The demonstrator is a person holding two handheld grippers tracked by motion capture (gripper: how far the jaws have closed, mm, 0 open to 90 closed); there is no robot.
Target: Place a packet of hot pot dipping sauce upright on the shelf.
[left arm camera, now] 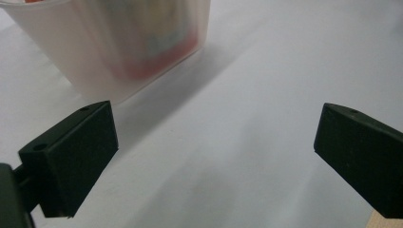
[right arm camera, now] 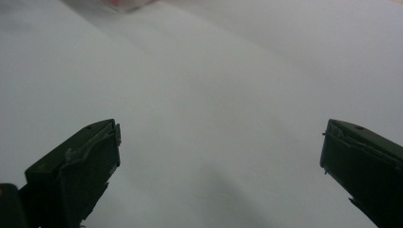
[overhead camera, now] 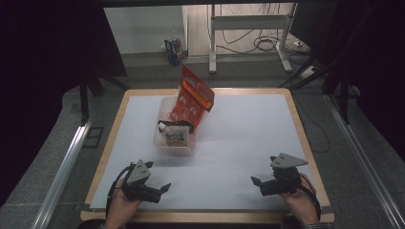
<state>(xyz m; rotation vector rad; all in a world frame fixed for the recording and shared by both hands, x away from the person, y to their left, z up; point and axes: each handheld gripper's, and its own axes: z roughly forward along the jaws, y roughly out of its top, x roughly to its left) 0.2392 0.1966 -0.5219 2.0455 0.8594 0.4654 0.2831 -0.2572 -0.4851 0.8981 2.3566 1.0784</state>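
Note:
A translucent plastic bin stands on the white table top, left of centre. A red and orange snack bag leans upright out of its far end, and a pale packet with dark print lies at its near end. My left gripper rests open near the front left edge, just in front of the bin, with nothing between its jaws. My right gripper rests open near the front right edge over bare white surface.
The table has a wooden rim. Beyond the far edge are a metal desk frame with cables, and a small blue carton on the floor. A metal rail runs along the left side.

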